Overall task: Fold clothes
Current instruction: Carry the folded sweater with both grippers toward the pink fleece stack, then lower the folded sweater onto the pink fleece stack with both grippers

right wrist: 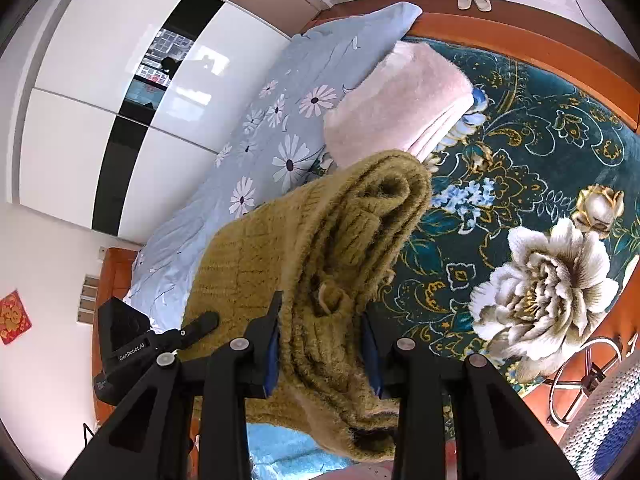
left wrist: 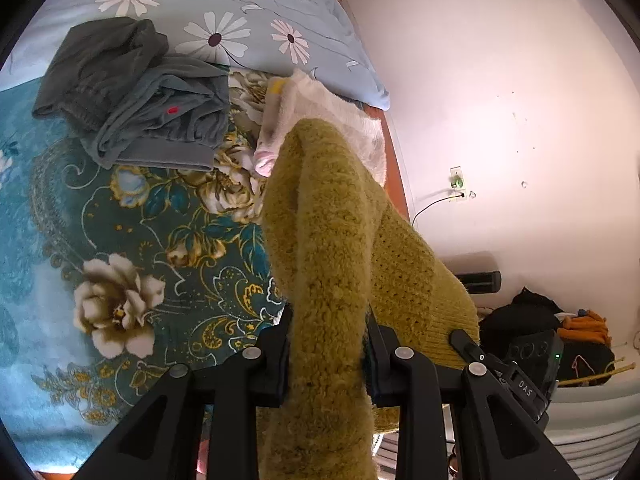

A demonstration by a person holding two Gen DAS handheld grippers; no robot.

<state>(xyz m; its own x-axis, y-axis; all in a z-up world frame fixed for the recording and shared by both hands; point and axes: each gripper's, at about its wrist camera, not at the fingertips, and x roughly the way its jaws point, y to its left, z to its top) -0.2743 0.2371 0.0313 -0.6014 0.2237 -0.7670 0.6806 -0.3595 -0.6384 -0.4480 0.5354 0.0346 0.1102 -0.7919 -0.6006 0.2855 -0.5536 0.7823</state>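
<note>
Left claw [left wrist: 326,344] and right claw [right wrist: 320,340] each clamp the bunched mustard sweater [left wrist: 332,216] above the bed [left wrist: 120,240]; next, seemingly, spread it flat.

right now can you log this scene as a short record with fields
held item: mustard knit sweater, bunched and lifted above the bed
left gripper: shut on the sweater
right gripper: shut on the sweater
surface: teal floral bedspread
other clothes: grey garments in a loose pile on the bedspread; pink folded fleece near the pillow end
bedding: pale blue daisy-print pillow at the head of the bed
fold status: sweater not yet laid flat
</note>
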